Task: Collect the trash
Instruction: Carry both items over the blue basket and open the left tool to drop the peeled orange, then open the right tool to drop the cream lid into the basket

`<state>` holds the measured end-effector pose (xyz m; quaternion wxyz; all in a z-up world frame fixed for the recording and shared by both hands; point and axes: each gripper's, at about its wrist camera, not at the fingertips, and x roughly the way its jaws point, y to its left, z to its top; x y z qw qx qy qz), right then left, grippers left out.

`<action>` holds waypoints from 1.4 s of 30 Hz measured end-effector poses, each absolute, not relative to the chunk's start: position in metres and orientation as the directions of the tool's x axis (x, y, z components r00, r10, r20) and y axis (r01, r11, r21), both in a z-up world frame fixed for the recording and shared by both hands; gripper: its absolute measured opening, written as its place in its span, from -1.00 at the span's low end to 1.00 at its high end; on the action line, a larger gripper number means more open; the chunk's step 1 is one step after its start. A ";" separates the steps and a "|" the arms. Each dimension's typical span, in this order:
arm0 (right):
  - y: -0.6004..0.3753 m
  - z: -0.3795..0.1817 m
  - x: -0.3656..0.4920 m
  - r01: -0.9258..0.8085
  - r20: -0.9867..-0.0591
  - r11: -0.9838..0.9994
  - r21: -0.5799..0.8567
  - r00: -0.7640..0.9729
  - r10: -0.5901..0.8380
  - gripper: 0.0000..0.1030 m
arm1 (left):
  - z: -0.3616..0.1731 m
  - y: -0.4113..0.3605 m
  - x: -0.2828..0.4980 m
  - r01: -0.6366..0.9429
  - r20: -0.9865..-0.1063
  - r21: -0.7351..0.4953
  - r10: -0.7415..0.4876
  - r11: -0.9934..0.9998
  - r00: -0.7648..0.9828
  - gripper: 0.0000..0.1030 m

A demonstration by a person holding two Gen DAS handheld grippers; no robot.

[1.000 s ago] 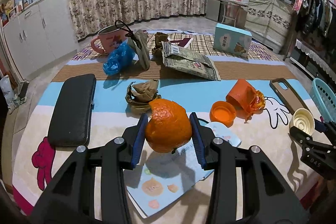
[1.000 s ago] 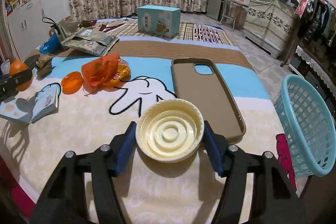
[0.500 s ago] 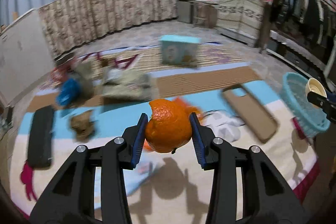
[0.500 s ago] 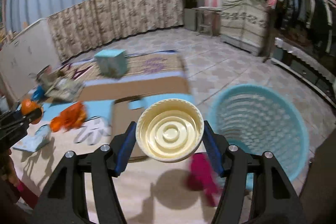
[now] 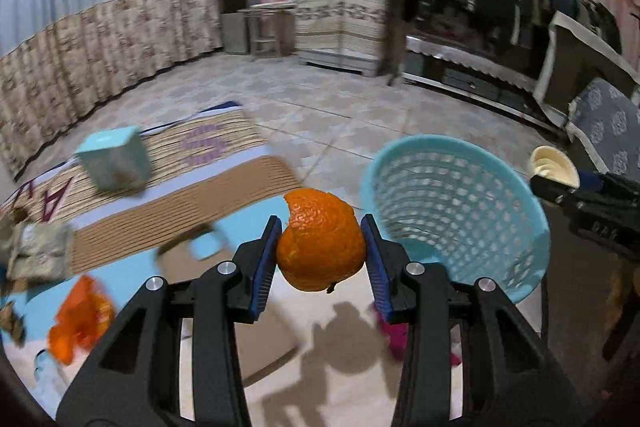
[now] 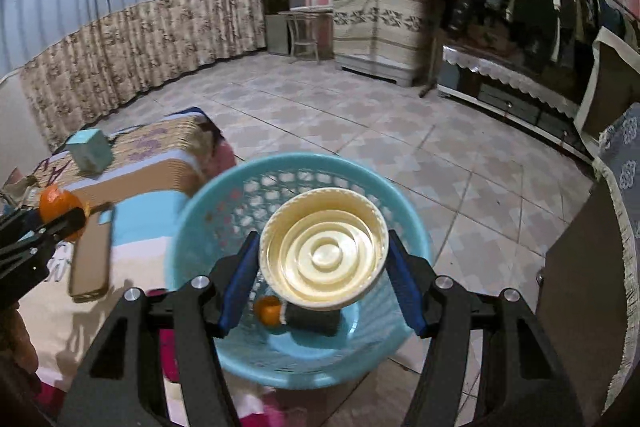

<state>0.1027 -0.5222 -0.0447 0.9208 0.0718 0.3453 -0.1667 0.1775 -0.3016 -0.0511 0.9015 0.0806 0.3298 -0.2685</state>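
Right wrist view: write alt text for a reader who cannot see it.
The right gripper holds a cream plastic lid above a light blue basket that already contains an orange piece and a dark object. At far left, the left gripper carries an orange peel over the patterned mat.

The cream lid [image 6: 323, 251] covers the middle of the blue basket [image 6: 208, 211], hiding most of a dark object [image 6: 316, 321] and part of a small orange piece [image 6: 267, 310] on its floor. On the bed to the left, the phone case [image 6: 91, 259] and teal box [image 5: 114, 163] are motion-blurred. The orange wrapper [image 5: 78, 327] is smeared beyond reading.
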 end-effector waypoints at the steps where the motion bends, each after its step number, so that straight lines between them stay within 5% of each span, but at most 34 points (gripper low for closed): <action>1: -0.527 -0.047 0.103 0.362 -0.663 0.932 0.019 0.702 -0.260 0.20 | -0.052 -0.312 0.179 0.547 -0.641 -0.037 -0.440 0.836 0.629 -0.23; 15: -0.563 -0.067 0.113 0.419 -0.672 0.906 0.060 0.688 -0.274 0.20 | -0.064 -0.397 0.200 0.621 -0.659 -0.053 -0.494 0.782 0.567 -0.17; 26: -0.552 -0.074 0.117 0.410 -0.679 0.911 0.045 0.682 -0.273 0.20 | -0.049 -0.370 0.210 0.548 -0.618 -0.030 -0.447 0.836 0.647 0.55; 35: -0.531 -0.088 0.136 0.389 -0.687 0.918 0.073 0.687 -0.237 0.21 | -0.041 -0.334 0.211 0.482 -0.595 0.018 -0.378 0.876 0.709 0.77; 37: -0.528 -0.087 0.140 0.397 -0.676 0.914 0.080 0.696 -0.244 0.59 | -0.039 -0.326 0.210 0.464 -0.589 0.023 -0.363 0.886 0.722 0.80; 42: -0.523 -0.077 0.141 0.412 -0.662 0.909 0.065 0.700 -0.270 0.75 | -0.034 -0.303 0.210 0.432 -0.580 0.010 -0.346 0.902 0.738 0.85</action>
